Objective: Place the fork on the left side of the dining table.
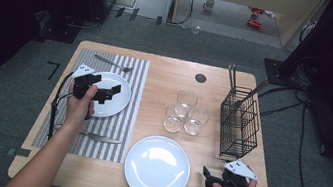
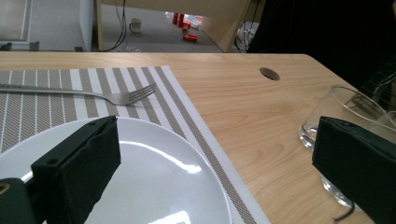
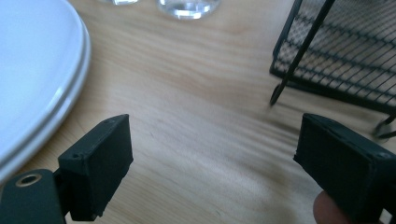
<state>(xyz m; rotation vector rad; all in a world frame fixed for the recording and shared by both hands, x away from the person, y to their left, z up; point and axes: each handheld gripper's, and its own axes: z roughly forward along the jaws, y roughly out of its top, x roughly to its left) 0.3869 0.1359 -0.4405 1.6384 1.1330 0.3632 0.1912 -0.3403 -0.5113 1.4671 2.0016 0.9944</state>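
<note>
High view: we see the left gripper (image 1: 113, 89) over a white plate (image 1: 120, 100) on the striped placemat (image 1: 136, 88), at about 9 o'clock on the table (image 1: 168, 71). Its jaws stand apart with nothing between them. The plate is bare. A fork (image 1: 112, 63) lies at the plate's 12 o'clock, a knife (image 1: 99, 137) at its 6. A stack of plates (image 1: 157, 168) sits at the table's 6 o'clock, three empty glasses (image 1: 184, 112) at centre. The black wire basket (image 1: 239, 121) at 3 o'clock holds upright utensils. The right gripper (image 1: 206, 177) rests at 5 o'clock, jaws apart.

Left gripper view: we get the plate (image 2: 154, 177) under wide-spread jaws, the fork's (image 2: 126, 95) tines, and a glass (image 2: 336, 116) behind the right jaw.

Right gripper view: open jaws frame bare wood (image 3: 210, 140), the stack's doubled rim (image 3: 56, 88) at 9 o'clock, and the basket's mesh floor (image 3: 345, 56) at 2 o'clock.
</note>
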